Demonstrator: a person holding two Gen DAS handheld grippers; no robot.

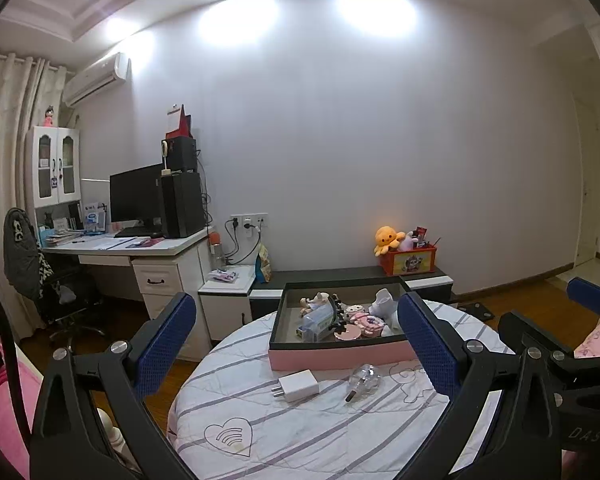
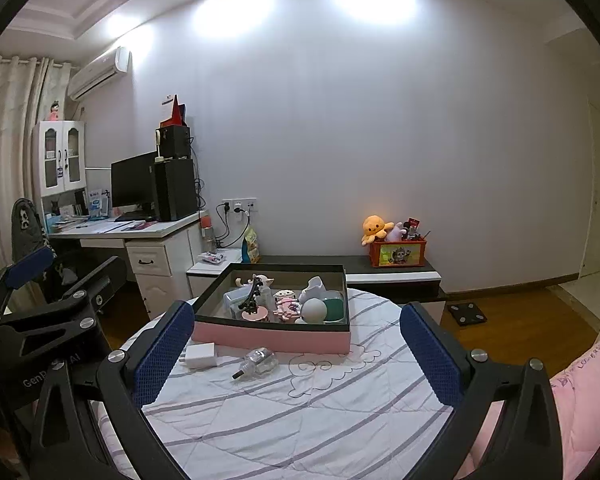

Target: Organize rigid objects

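Sitting toward the far side of the round table, the pink box with its dark inner walls serves as the landmark. Inside it lie a pale figurine, a clear plastic case, a black spiky ornament on a pink round base, a pink-and-white blocky toy, a white ceramic-looking piece, a grey ball and a dark green round item.

Just in front of the box, on the cloth, rest a white square charger plug with metal prongs and, beside it, a small clear bottle lying on its side.

A white quilted cover with grey stripes and stitched heart and cloud outlines dresses the table.

Well behind the box, a low dark bench against the plain wall carries an orange bin holding plush toys; left of the box stands a white desk with a monitor.

Both the left gripper and the right gripper hover nearer than the box with blue textured pads spread wide, holding nothing.
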